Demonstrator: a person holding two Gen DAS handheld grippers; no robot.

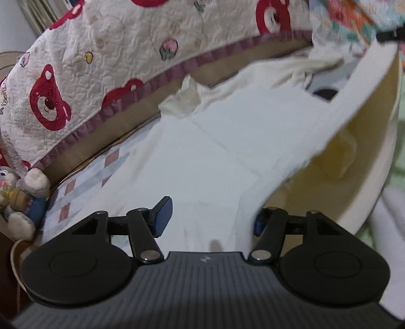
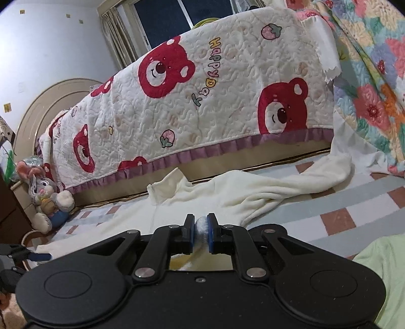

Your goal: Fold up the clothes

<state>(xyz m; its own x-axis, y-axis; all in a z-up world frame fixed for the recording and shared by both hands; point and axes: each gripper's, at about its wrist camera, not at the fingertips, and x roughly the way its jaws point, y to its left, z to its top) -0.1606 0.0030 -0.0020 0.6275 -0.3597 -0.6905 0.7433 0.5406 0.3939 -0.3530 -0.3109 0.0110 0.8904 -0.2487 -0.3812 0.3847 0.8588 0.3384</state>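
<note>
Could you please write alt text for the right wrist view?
The right gripper is shut on a pinch of the cream garment, which lies spread on a checked mat beside a bed draped in a red-bear quilt. A plush rabbit sits at left.

There's a quilted bear-print bedspread [image 2: 202, 101] draped down the bed, a floral quilt [image 2: 374, 83] bunched up beside it, a plush rabbit [image 2: 44, 194] slumped against the bed's base, checkered mat [image 2: 354, 202] underneath, dark window [image 2: 164, 17] behind.
</note>
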